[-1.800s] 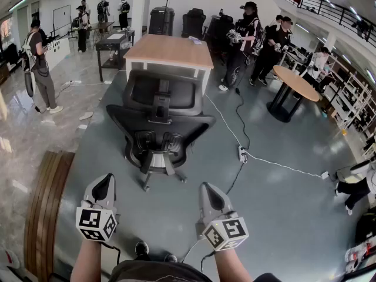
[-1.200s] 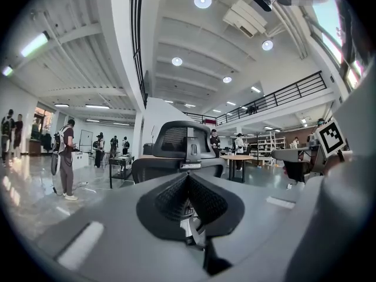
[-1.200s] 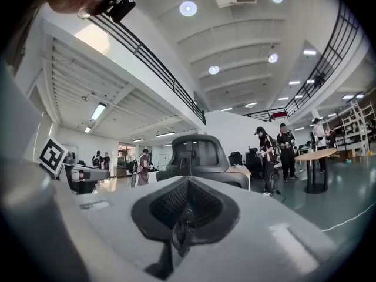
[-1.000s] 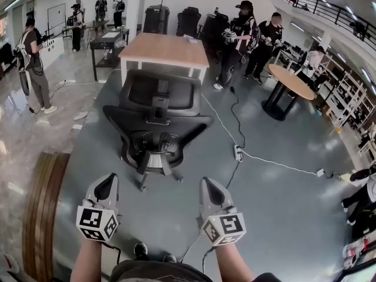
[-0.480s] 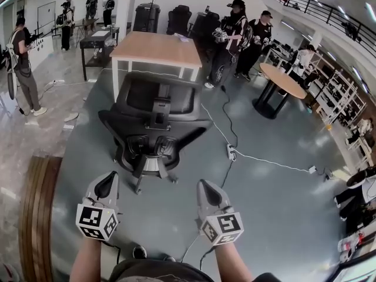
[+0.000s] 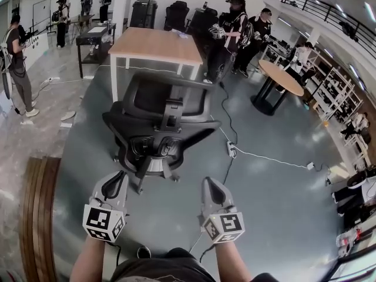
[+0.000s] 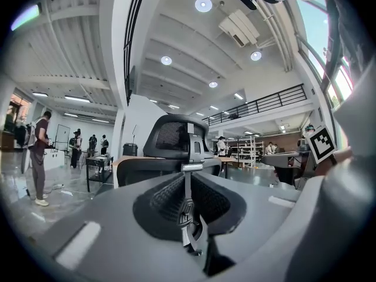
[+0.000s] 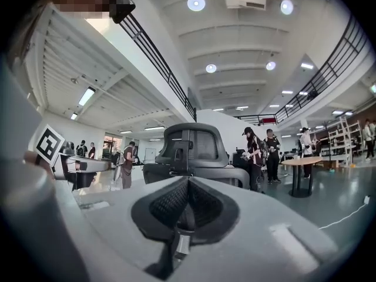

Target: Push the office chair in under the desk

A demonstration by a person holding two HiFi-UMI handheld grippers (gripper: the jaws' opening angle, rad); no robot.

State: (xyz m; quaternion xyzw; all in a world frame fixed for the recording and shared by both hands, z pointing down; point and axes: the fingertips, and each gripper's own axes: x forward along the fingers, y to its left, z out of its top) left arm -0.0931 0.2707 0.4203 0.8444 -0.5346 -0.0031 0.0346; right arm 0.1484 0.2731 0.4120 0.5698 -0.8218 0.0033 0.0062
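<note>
Two tools, both empty, and neither one is on the office chair (image 6: 158, 119) yet. The chair sits on the grey floor with its back turned to the person and the wooden counter (image 6: 155, 44) just beyond it, so it's lined up but not tucked under at all. My read is that's why both hands are held out low and level, side by side and a bit apart: they're aimed at the backrest, one for each side, so the push goes straight and the casters don't swing it off course. The right tool (image 6: 210, 182) has its jaws fully together with nothing in them, which makes a nice blunt end for shoving. The left tool (image 6: 117, 178) has just been opening a crack, only a thin slit, also nothing in there. A strip of bare floor separates the tips from the chair base. Watch the white power strip (image 6: 231, 150) and its cable off to the right, near the chair but out of the straight path.
</note>
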